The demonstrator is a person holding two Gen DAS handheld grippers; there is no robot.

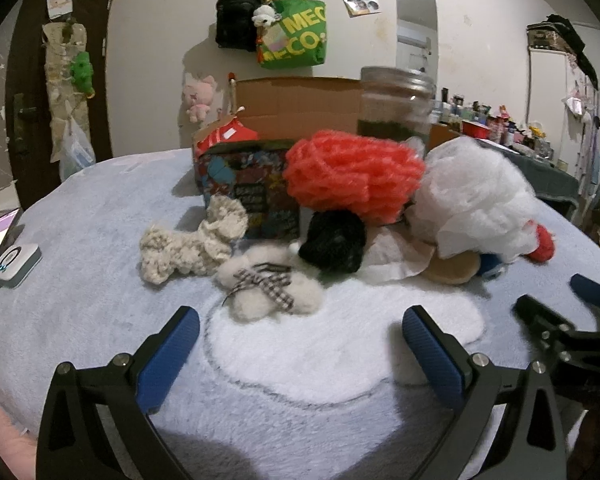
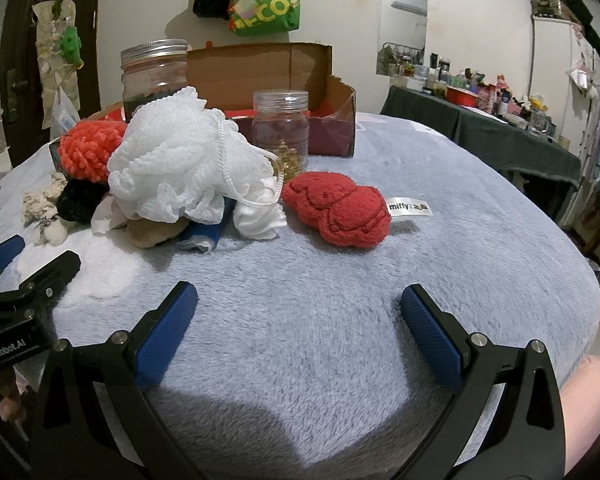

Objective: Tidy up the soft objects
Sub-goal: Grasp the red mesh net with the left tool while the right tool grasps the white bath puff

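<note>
left gripper [image 1: 300,334] and right gripper [image 2: 299,312]: both spread wide, empty, over the blanket [image 2: 480,216] | soft pile [image 1: 340,216] ahead, unsorted; red plush [image 2: 338,208] lies apart | step: likely pre-grasp | next: pick one piece, close gently.

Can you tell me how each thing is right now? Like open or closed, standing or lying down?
Left gripper: open, empty.
Right gripper: open, empty.
Big jar: upright, metal lid on.
Small jar: upright, lid on.
Cardboard box: open, flap up.
White mesh pouf: piled on other things.
Red plush: lying flat, apart from the pile.
Orange pouf: resting on the pile.
</note>
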